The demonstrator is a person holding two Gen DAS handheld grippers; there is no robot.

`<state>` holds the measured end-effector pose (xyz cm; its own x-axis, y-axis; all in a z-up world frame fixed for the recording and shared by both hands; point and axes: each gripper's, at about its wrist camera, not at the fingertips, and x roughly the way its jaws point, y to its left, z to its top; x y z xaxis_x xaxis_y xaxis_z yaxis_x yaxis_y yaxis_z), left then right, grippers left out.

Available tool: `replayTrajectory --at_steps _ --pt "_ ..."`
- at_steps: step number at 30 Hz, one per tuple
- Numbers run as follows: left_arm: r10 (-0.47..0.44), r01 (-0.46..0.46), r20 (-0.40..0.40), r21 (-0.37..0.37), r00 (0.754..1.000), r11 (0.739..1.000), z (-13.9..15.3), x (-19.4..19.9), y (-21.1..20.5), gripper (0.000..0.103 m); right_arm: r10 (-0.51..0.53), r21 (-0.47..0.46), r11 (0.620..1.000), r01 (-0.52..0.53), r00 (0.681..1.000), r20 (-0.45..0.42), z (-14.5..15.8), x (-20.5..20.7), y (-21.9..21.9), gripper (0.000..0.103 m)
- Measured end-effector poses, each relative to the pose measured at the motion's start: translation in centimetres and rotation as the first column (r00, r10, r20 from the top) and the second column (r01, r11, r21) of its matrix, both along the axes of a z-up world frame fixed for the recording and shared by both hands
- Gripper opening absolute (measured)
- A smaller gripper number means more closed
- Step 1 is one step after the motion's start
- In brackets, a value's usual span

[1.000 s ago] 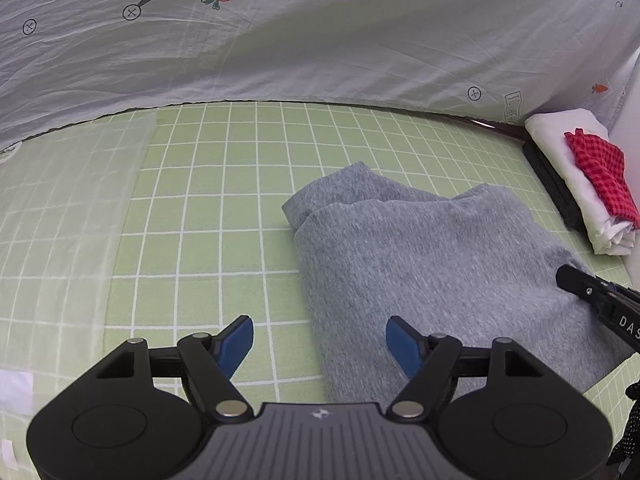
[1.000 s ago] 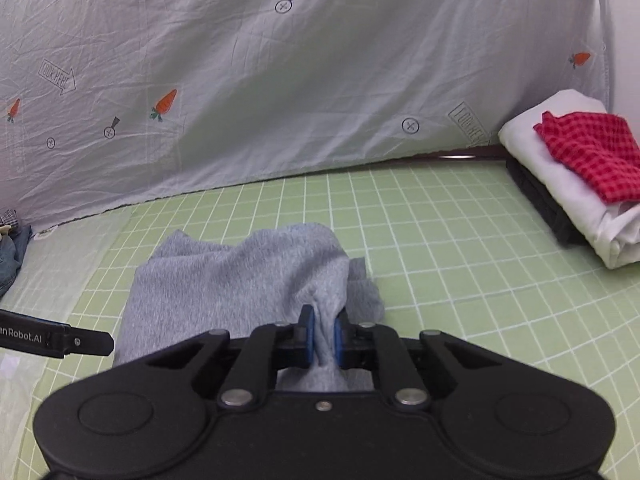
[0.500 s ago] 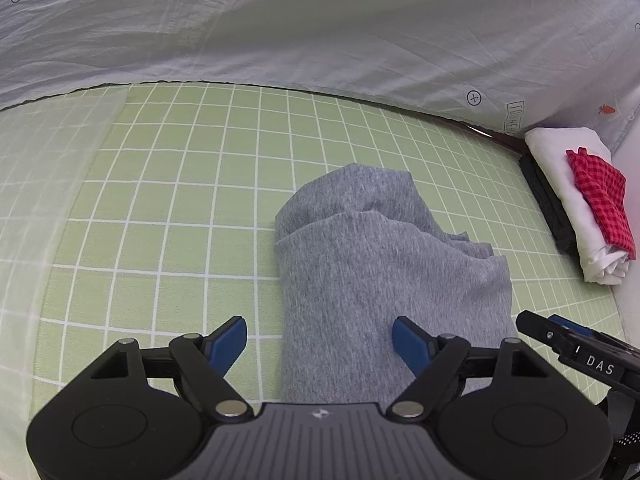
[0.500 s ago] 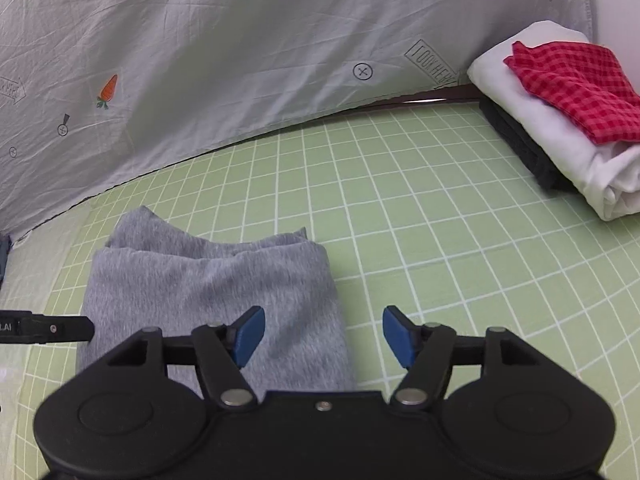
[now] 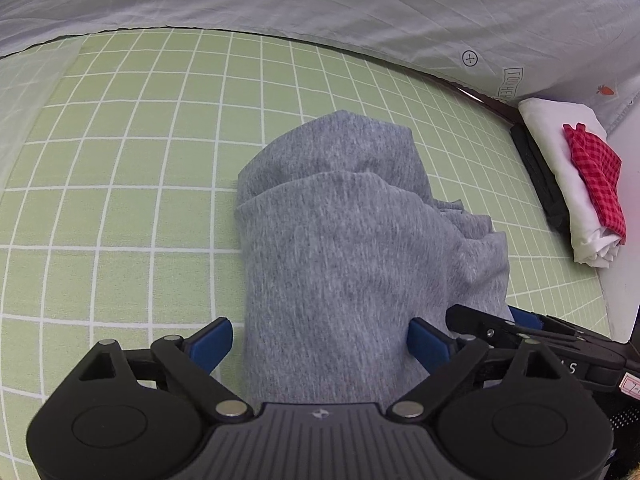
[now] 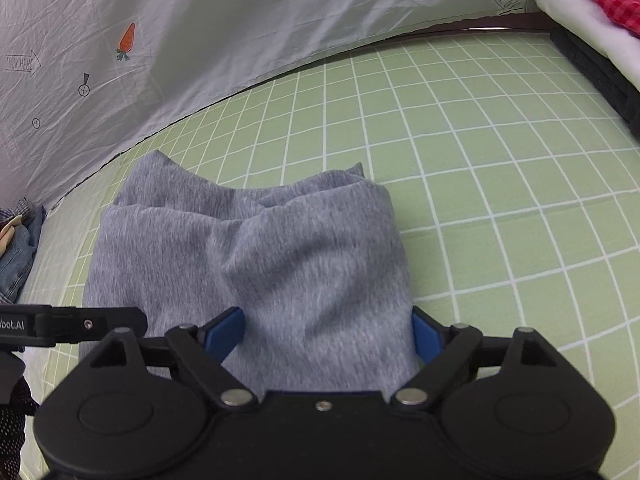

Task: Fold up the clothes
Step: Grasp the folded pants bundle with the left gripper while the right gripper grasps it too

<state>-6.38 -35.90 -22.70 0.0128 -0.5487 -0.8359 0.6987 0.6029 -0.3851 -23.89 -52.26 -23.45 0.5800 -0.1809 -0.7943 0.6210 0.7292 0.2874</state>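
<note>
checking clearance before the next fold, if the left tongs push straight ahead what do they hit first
The grey garment. The left tongs are open with the folded cloth already lying between the blue pads, so going straight on would likely run into it at once. Beyond it lies green grid mat.

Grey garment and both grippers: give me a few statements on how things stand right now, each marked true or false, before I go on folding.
1. The left gripper is open, with the grey garment between its fingers. True.
2. The right gripper is shut on a pinch of cloth. False: its jaws stand wide apart with the grey garment between them.
3. The red checked cloth lies on top of the white folded item. True.
4. The grey garment lies spread flat in a single layer. False: it is doubled over, with an upper layer's edge lying across a lower one.
5. The grey garment lies on the green grid mat. True.
</note>
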Motion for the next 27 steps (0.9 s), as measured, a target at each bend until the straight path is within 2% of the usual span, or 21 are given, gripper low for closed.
replayTrajectory --at_steps 4,6,7,8,9,10,11,14,22,27 --pt "-0.024 0.024 -0.034 0.002 0.999 1.000 -0.7 0.3 -0.9 0.095 0.053 -0.028 0.998 -0.053 0.999 0.001 0.0 1.6 0.0 0.088" --pt "-0.033 0.033 -0.039 -0.004 0.999 0.999 -0.7 0.2 -1.3 0.094 0.083 -0.030 0.996 -0.082 0.997 0.010 0.1 2.3 0.1 0.076" --pt "-0.040 0.039 -0.043 -0.010 0.998 0.999 -0.7 0.1 -1.5 0.083 0.099 -0.025 0.995 -0.099 0.995 0.012 0.2 2.7 0.2 0.063" --pt "-0.047 0.047 -0.053 -0.016 0.997 0.999 -0.6 0.0 -1.6 0.066 0.112 -0.016 0.994 -0.111 0.994 0.014 0.3 3.1 0.3 0.052" --pt "-0.049 0.048 -0.066 -0.016 0.997 0.999 -0.6 0.0 -1.8 0.062 0.119 -0.001 0.993 -0.119 0.993 0.016 0.3 3.3 0.5 0.047" --pt "-0.050 0.049 -0.083 -0.020 0.995 0.999 -0.5 0.0 -1.9 0.054 0.121 0.014 0.993 -0.121 0.992 0.021 0.4 3.5 0.6 0.036" --pt "-0.054 0.052 -0.099 -0.025 0.994 0.998 -0.4 -0.1 -1.9 0.048 0.116 0.029 0.993 -0.117 0.993 0.029 0.5 3.5 0.7 0.029" --pt "-0.076 0.071 -0.115 -0.048 0.990 0.996 0.8 -1.1 -1.6 0.039 0.106 0.041 0.993 -0.109 0.993 0.053 1.3 2.6 1.5 0.024" --pt "-0.109 0.099 -0.114 -0.084 0.988 0.992 3.3 -5.9 0.6 0.037 0.103 -0.019 0.995 -0.102 0.989 0.109 4.8 -1.7 4.8 0.023" --pt "-0.109 0.097 -0.142 -0.088 0.984 0.991 3.4 -9.9 1.9 0.037 0.098 -0.041 0.995 -0.094 0.989 0.108 5.6 -5.6 6.5 0.023"
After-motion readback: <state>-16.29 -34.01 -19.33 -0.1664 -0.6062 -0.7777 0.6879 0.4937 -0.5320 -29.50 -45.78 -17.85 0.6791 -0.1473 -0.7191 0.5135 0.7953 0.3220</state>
